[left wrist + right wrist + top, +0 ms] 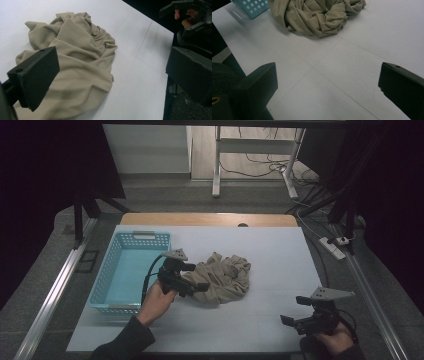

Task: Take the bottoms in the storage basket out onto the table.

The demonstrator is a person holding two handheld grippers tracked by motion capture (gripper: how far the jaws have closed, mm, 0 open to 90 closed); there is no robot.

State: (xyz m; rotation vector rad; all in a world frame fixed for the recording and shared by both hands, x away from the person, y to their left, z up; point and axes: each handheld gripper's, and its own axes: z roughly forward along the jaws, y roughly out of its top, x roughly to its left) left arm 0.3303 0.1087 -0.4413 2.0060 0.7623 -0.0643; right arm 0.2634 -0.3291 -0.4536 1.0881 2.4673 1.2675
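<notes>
1. High view, near edge of the worktop: right gripper held at the near right corner, jaws spread wide with nothing between them, well apart from the cloth.
2. Right gripper view: both black jaws far apart over bare white surface; beige cloth lying crumpled beyond them, a corner of the blue basket at the upper left.
3. High view, middle of the worktop: left gripper reaching the near left side of the beige cloth; jaws wide, not closed on fabric.
4. Left gripper view: one jaw low over the loose folds, the other off beside the table's edge; beige cloth bunched in a heap, nothing pinched yet.
5. High view, left side of the worktop: blue basket, nothing seen inside it, just beside the cloth's left edge.
6. Likely risk: closing on a single top fold and so lifting one layer only, leaving the remainder trailing over the basket rim or dragging along the worktop.
7. Further risk: a shallow bite on slack fabric slipping free in transit.
8. Further risk: a lifted heap snagging the basket wall and shoving the light basket toward the left edge.
</notes>
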